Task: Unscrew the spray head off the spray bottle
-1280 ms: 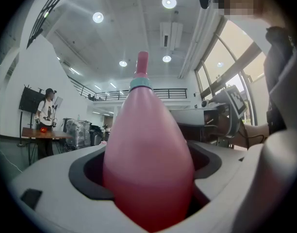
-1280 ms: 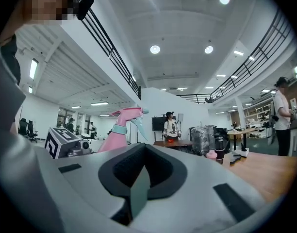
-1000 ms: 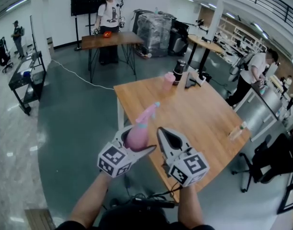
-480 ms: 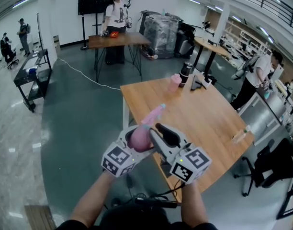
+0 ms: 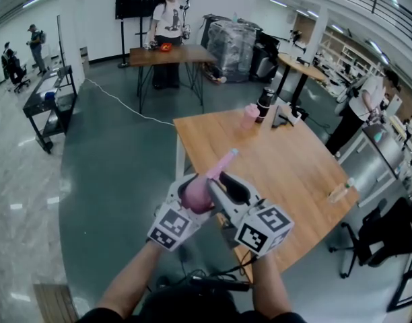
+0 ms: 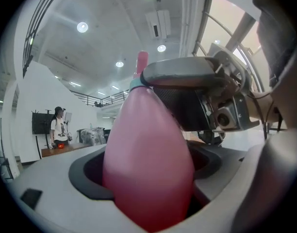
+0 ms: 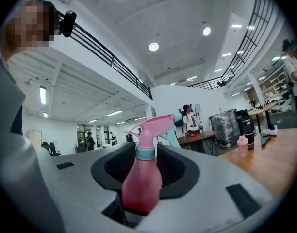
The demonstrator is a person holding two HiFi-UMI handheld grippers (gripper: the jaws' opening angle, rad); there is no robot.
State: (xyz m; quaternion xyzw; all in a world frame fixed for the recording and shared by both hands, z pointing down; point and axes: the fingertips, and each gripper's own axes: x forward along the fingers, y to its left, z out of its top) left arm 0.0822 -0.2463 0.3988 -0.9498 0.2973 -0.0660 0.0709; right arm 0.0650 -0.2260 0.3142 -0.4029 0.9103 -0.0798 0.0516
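Since the head can only be turned against a body that is held fast, the left tool [image 6: 147,178] is clamped round the fat pink belly of the spray bottle [image 5: 196,194]. It holds the bottle up in the air in front of the person, off the near corner of the wooden bench [image 5: 293,170] rather than on it. The right tool [image 7: 146,165] meets it at the neck. Its jaws have just been opening and stand spread, with the teal collar [image 7: 145,153] under the spray head [image 7: 156,124] between them, not pressed as far as its view shows (a fresh bite between twists, I judge, as the head is not yet off). The left forearm [image 5: 128,278] and right forearm [image 5: 270,288] reach forward and inward, so the tools converge, pointing roughly level with marker cubes facing up.
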